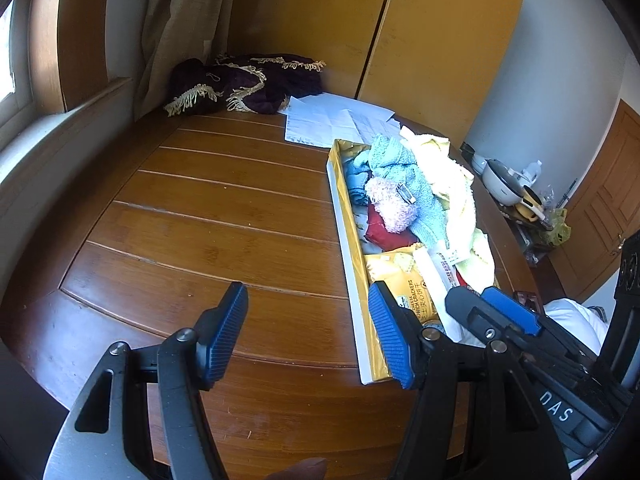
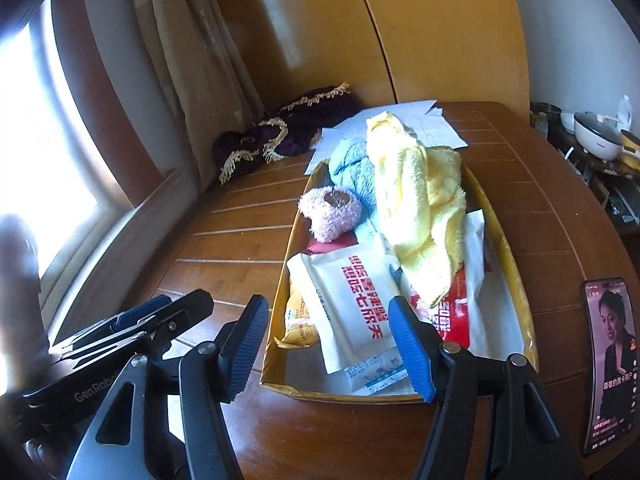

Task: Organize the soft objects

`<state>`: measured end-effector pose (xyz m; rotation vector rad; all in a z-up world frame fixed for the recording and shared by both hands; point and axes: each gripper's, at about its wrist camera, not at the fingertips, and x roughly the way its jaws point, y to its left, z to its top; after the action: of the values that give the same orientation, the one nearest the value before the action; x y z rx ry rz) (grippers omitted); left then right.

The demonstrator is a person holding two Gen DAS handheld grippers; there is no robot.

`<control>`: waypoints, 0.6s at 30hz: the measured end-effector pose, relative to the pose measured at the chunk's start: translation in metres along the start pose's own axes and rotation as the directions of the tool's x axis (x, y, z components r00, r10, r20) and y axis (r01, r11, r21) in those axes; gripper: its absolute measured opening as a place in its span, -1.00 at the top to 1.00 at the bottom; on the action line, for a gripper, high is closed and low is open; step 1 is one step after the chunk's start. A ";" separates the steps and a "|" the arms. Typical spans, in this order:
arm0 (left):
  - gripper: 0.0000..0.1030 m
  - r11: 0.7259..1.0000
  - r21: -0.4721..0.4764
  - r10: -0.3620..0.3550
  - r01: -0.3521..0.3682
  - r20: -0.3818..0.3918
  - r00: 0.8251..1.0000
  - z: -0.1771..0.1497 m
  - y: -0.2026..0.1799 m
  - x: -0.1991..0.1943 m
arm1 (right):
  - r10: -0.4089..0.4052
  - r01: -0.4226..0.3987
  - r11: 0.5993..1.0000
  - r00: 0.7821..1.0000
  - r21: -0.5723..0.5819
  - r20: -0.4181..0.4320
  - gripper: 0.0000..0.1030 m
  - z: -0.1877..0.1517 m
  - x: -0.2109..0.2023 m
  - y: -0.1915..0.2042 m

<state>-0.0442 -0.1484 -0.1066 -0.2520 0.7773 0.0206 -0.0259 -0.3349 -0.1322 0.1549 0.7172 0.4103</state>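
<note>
Nearest in the left wrist view, the left tongs (image 1: 308, 336) stand wide apart and hold nothing, over the bare wooden tabletop (image 1: 208, 216); their right-hand pad overlaps the near left corner of the shallow yellow cardboard box (image 1: 344, 216). At about 3 o'clock from them the right tongs (image 1: 492, 312) reach in over the box's near end.

In the right wrist view, the right tongs (image 2: 330, 344) also gape with nothing between them, poised above the near end of the box (image 2: 516, 268), while the left tongs (image 2: 160, 316) show at 9 o'clock. A lit phone (image 2: 610, 364) lies on the tabletop at 3 o'clock, just beside the box.

Inside the box, the near end carries snack packets: a white packet with red lettering (image 2: 352, 304), an orange sandwich-cracker packet (image 2: 298, 320) tucked under its left edge, and a red-and-white packet (image 2: 452, 312) on the right. Beyond them the soft things pile up: a pink fluffy scrunchie (image 2: 332, 212) at 11 o'clock, a red cloth (image 2: 320, 246) beneath it, a yellow towel (image 2: 420, 208) draped over the middle, a blue towel (image 2: 352, 168) behind.

Past the box lie white papers (image 2: 440, 128), then a dark purple fringed cloth (image 2: 288, 136) at 11 o'clock by the curtain (image 2: 192, 60), and the wardrobe (image 2: 420, 32) at the far side.
</note>
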 end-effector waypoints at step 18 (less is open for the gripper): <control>-0.20 0.999 0.038 0.031 -0.031 0.010 0.999 0.001 -0.007 -0.001 | -0.046 0.045 0.999 0.997 -0.012 -0.062 -0.26 0.003 0.012 -0.006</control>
<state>-0.0436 -0.1547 -0.1041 -0.2032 0.7720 0.0363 -0.0138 -0.3353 -0.1394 0.1158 0.7783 0.3767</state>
